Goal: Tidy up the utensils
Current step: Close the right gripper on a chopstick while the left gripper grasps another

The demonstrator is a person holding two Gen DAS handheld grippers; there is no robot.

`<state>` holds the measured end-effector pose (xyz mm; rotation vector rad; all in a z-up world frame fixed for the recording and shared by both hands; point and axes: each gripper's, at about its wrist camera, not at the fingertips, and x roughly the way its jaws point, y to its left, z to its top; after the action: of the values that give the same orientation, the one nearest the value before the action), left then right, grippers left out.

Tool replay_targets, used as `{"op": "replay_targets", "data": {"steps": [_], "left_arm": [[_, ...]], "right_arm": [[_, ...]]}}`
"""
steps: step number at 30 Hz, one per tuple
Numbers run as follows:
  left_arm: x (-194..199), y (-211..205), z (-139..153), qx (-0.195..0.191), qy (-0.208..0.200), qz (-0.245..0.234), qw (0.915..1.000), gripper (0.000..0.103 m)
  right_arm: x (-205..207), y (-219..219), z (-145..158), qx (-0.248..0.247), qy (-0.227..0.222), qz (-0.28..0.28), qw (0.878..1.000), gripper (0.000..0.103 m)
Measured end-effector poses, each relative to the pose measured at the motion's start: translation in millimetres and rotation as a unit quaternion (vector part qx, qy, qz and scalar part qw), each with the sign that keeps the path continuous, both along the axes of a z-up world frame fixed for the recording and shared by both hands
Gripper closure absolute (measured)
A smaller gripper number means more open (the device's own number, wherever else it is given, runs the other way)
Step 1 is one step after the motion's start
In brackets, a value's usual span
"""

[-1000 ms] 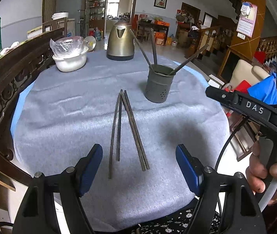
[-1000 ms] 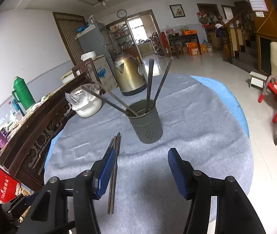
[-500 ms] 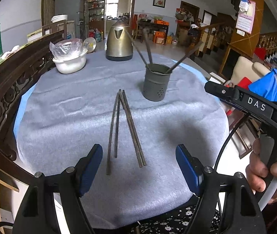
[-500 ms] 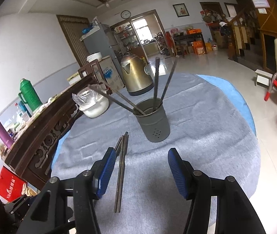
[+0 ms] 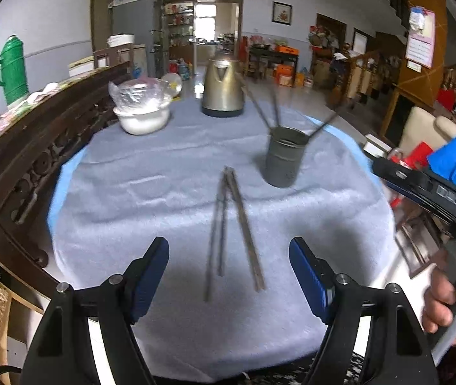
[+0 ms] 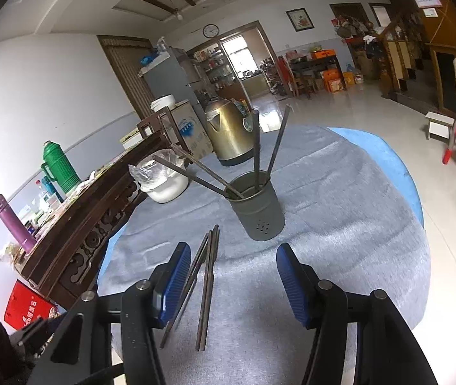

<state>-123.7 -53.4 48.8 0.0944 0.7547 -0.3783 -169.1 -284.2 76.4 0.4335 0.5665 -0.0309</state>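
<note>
Several dark chopsticks [image 5: 228,224] lie fanned on the grey tablecloth [image 5: 150,199], joined at their far tips. Behind them to the right stands a grey metal holder cup [image 5: 283,157] with several chopsticks leaning out of it. My left gripper [image 5: 229,256] hangs open over the near ends of the loose chopsticks, touching none. In the right wrist view the loose chopsticks [image 6: 207,276] run past the left finger, and the holder cup [image 6: 257,207] stands just beyond my open, empty right gripper [image 6: 232,268].
A brass kettle [image 5: 223,91] and a white bowl with a plastic bag [image 5: 142,112] stand at the far side of the table. A carved dark wooden bench back [image 5: 35,147] runs along the left. A hand holding the right gripper's handle [image 5: 452,301] shows at the lower right.
The left wrist view has pulled back and tilted up, so the chopsticks and cup sit lower and farther off. The right wrist view has shifted slightly, with the cup now more to the right.
</note>
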Motion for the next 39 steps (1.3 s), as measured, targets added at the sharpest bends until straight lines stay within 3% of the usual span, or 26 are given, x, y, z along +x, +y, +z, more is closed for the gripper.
{"op": "replay_targets", "data": {"steps": [5, 8, 11, 13, 16, 25, 32, 34, 39], "left_arm": [[52.2, 18.7, -10.6, -0.006, 0.032, 0.020, 0.9993, 0.025], [81.3, 23.2, -28.1, -0.029, 0.086, -0.004, 0.9958, 0.025], [107.8, 31.6, -53.3, -0.036, 0.126, 0.006, 0.9913, 0.025], [117.9, 34.2, -65.7, -0.039, 0.146, 0.012, 0.9884, 0.025], [132.4, 32.7, -79.1, -0.045, 0.169, 0.000, 0.9845, 0.034], [190.6, 2.8, -92.9, -0.039, 0.185, -0.050, 0.9808, 0.047], [213.1, -17.2, -107.9, -0.033, 0.204, -0.079, 0.9753, 0.058], [218.3, -24.6, -110.9, -0.036, 0.209, -0.091, 0.9730, 0.058], [227.7, -38.1, -119.3, -0.028, 0.222, -0.102, 0.9692, 0.061]], "right_arm": [[25.9, 2.3, -12.0, 0.009, 0.041, 0.034, 0.999, 0.043], [51.5, 11.3, -35.0, 0.018, 0.088, 0.063, 0.994, 0.043], [82.1, 24.8, -61.9, 0.024, 0.124, 0.088, 0.988, 0.045], [106.3, 36.9, -80.6, 0.027, 0.150, 0.101, 0.983, 0.057], [135.5, 50.4, -104.3, 0.026, 0.180, 0.110, 0.977, 0.064], [194.4, 55.3, -131.5, 0.046, 0.192, 0.087, 0.976, 0.072], [204.4, 53.3, -140.7, 0.052, 0.206, 0.078, 0.974, 0.083], [206.1, 52.7, -141.1, 0.055, 0.205, 0.080, 0.974, 0.094], [200.7, 45.6, -139.4, 0.030, 0.210, 0.069, 0.975, 0.095]]}}
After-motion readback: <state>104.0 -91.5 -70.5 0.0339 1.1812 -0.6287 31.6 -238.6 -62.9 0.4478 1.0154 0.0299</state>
